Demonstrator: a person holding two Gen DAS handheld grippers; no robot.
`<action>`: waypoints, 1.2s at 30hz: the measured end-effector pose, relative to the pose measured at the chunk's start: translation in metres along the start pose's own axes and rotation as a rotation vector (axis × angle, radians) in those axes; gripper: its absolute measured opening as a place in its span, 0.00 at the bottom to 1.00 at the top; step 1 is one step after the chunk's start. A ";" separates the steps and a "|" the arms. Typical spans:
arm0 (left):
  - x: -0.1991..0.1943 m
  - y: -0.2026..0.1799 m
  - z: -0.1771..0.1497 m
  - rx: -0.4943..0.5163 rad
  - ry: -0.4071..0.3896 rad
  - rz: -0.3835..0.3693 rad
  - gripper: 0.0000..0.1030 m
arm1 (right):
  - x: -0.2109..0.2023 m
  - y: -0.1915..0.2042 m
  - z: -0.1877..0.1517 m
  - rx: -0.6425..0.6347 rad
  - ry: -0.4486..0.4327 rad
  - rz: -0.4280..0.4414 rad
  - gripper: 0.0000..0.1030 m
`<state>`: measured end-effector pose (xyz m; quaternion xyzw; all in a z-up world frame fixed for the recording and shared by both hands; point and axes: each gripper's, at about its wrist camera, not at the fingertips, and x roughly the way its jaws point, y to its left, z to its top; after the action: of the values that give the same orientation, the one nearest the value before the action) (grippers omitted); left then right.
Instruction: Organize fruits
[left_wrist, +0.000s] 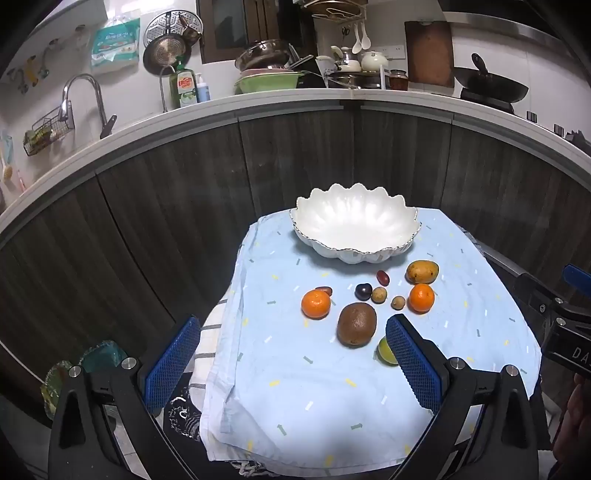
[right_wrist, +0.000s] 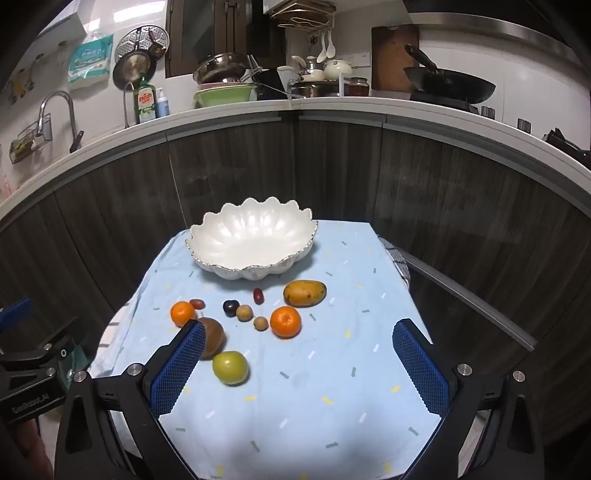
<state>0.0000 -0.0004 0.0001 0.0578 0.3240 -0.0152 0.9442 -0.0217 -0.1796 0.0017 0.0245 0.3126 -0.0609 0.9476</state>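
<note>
Now nothing grasped: left gripper (left_wrist: 293, 363) and right gripper (right_wrist: 299, 369) fingers spread wide, both aimed down at fruit scattered mid-frame; empty bowl (left_wrist: 356, 225) kept behind for loading.

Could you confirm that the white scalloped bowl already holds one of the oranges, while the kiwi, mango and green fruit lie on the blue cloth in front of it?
Not quite: the white scalloped bowl is empty. Both oranges lie on the blue cloth with the kiwi, mango and green fruit. The right wrist view shows this clearly.

bowl (right_wrist: 255, 243) at cloth (right_wrist: 332, 406) rear; fruits (right_wrist: 284, 322) before it.
</note>
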 end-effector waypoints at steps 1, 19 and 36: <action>0.000 0.000 0.000 -0.001 -0.001 -0.002 0.99 | 0.000 0.000 0.000 0.000 -0.001 0.000 0.99; -0.003 0.002 -0.002 -0.011 -0.004 -0.026 0.99 | -0.003 -0.002 0.001 0.007 -0.010 0.006 0.99; -0.005 0.004 0.001 -0.011 -0.006 -0.027 0.99 | -0.004 -0.002 0.001 0.008 -0.010 0.006 0.99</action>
<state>-0.0033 0.0035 0.0041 0.0481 0.3222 -0.0262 0.9451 -0.0246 -0.1814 0.0044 0.0290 0.3075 -0.0592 0.9493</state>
